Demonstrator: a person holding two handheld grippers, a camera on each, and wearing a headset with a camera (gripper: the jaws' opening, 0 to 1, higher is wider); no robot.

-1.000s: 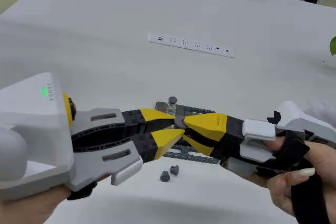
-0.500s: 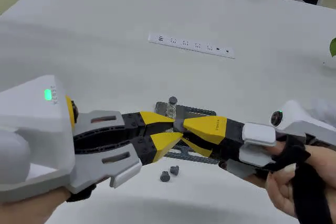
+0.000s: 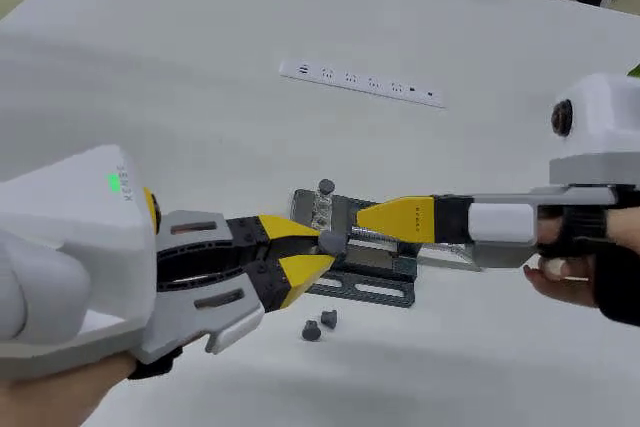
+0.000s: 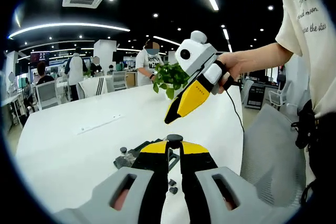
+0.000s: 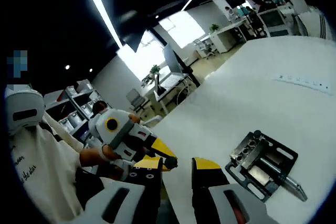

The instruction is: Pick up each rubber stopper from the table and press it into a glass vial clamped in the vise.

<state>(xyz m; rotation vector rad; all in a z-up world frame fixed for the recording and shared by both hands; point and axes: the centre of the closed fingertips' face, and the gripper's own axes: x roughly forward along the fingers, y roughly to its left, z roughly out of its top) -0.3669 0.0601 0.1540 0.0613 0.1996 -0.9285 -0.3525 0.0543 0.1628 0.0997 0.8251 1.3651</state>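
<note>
Right tongs (image 3: 366, 219) have lifted and swung away from the left tongs (image 3: 318, 250); their jaws are a little apart and empty. Left tongs now pinch the rubber stopper (image 3: 329, 243) alone at their tips, just over the vise (image 3: 378, 269), beside the vials (image 3: 321, 213). The handover looks done, so pressing it in is likely next. Two spare stoppers (image 3: 320, 325) lie on the counter (image 3: 200, 97).

The shirt (image 4: 307, 17) carries slanted print with "moon" and "the star"; the rest blurs. Small marks beside the green light (image 3: 113, 183) on the left tongs (image 3: 322, 250) are possibly lettering, unreadable.
</note>
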